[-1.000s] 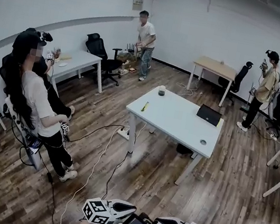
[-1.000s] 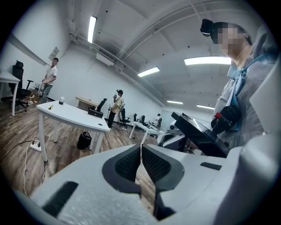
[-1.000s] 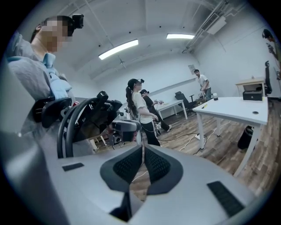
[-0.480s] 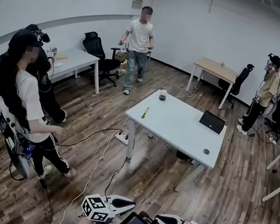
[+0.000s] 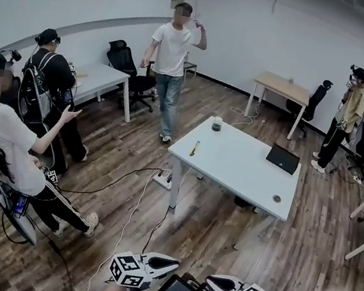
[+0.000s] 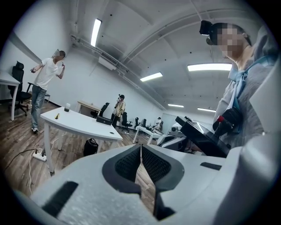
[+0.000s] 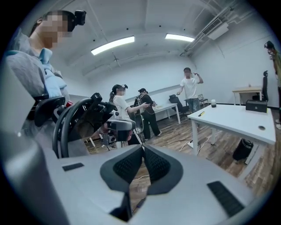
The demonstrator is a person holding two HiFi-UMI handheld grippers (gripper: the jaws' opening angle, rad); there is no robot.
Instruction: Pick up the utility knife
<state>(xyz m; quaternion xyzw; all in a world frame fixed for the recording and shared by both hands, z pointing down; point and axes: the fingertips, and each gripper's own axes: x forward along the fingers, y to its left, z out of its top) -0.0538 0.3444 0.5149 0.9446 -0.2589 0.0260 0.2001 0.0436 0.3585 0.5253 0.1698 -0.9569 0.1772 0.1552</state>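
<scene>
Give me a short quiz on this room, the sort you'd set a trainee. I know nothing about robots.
1. True or false: the utility knife lies on the white table.
2. Pick one: what does the left gripper hold? A) the knife B) a screwdriver C) nothing
3. Fill in: on the right gripper, the jaws are ____ (apart or together).

Key: 1 true; 2 C; 3 together.
</scene>
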